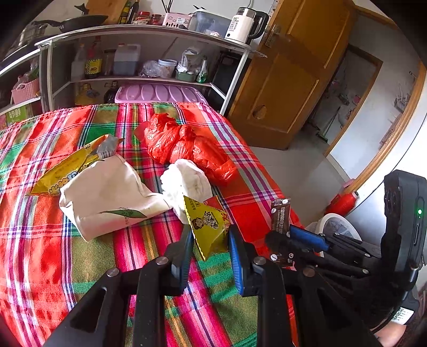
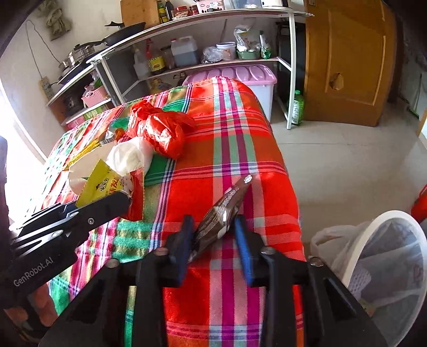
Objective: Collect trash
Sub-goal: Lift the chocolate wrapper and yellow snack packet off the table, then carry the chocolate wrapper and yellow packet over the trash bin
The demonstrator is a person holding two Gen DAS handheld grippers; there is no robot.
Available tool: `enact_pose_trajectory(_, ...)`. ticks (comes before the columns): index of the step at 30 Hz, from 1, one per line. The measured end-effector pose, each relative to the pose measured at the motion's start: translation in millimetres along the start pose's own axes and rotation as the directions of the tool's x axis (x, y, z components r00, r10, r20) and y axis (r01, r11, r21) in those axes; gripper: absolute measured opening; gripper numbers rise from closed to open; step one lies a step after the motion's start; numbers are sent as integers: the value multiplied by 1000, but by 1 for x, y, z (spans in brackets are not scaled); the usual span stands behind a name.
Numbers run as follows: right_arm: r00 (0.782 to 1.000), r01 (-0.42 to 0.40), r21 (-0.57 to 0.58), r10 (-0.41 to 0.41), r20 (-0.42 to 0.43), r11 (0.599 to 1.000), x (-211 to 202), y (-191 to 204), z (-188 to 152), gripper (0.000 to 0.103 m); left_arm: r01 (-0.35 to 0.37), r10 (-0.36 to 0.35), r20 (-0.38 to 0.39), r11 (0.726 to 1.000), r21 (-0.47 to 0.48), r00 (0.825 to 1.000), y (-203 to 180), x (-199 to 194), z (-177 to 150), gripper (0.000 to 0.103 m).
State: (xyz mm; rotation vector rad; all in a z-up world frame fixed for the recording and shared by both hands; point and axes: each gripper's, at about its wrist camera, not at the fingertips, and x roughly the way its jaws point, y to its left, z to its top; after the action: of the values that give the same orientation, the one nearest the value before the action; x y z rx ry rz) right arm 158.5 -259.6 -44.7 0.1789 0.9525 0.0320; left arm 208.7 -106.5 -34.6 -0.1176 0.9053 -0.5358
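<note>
Big plaid tablecloth covers the table, with a white-lined trash bin just off its right edge and a crumpled red plastic bag further back. Left gripper is pinching a yellow snack wrapper by the cloth. Right gripper has its jaws spread with a brown candy wrapper sitting loose between them over the table's edge.

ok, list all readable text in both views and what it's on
"GenRobot.AI": side of the left gripper, right wrist view.
"55": display of the white electric kettle.
Yellow snack wrapper in the left gripper: printed characters, too warped to read.
Brown wrapper between the right gripper jaws: print too small.
Shelf bottle labels: blurred.
</note>
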Motion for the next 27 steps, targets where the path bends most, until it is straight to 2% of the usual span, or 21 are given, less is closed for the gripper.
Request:
enact_pose_trajectory(7,1000,-4,-16,4,15,1000,-5,-1,-4,23,-3,3,-3,1000,12,1000,-4,1,-2,26)
enact_pose_trajectory(16,998,-49,-8,49,40,999,-25,-6,-12,22,-7,7,-4,999,34,1000,-17,-7,-5,26)
enact_pose_trajectory(21,995,-67,-4,67,77,998,-49,-11,-19,22,5,-6,6,999,53,1000,-29,-21,-6,26)
enact_pose_trajectory(27,991,-46,-8,46,123,999,-87,-26,-28,22,32,-33,12,994,101,999,-58,-31,-8,26)
